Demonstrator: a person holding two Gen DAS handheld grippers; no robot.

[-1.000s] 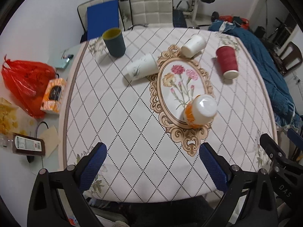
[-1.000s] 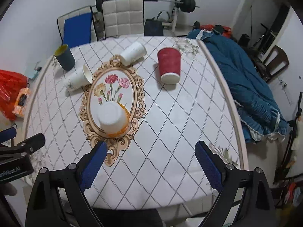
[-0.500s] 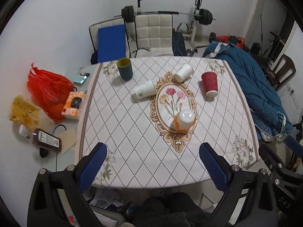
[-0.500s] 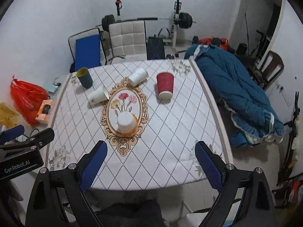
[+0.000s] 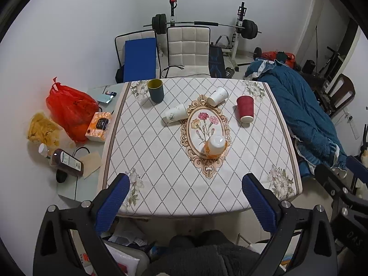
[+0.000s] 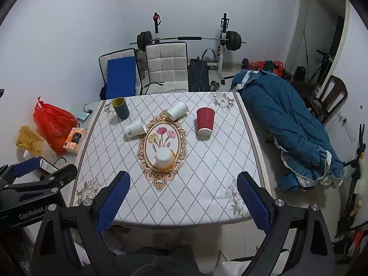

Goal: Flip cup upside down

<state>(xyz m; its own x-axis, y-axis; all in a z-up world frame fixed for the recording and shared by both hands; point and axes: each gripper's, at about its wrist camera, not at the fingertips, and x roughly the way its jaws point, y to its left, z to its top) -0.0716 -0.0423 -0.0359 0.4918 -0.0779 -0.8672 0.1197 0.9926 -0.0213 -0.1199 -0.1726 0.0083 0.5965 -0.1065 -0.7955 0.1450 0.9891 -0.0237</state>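
Note:
An orange-and-white cup (image 5: 215, 146) stands upside down on the oval flower motif of the table (image 5: 161, 184); it also shows in the right wrist view (image 6: 164, 159). A red ribbed cup (image 5: 245, 112) (image 6: 205, 121) stands upside down at the right. Two white paper cups (image 5: 176, 113) (image 5: 218, 96) lie on their sides. A dark green cup (image 5: 156, 90) stands upright at the far left. My left gripper (image 5: 185, 197) and right gripper (image 6: 183, 194) are both open and empty, held back beyond the near table edge.
Two chairs (image 5: 188, 48) and a barbell rack (image 5: 239, 26) stand behind the table. A blue quilt (image 6: 287, 124) lies to the right. A red bag (image 5: 69, 108), a tissue box (image 5: 99, 126) and a bottle (image 5: 66, 162) sit on the floor at the left.
Both grippers have pulled back and up from the table, so the whole tabletop and room show. The cups have not moved. Both grippers stay open.

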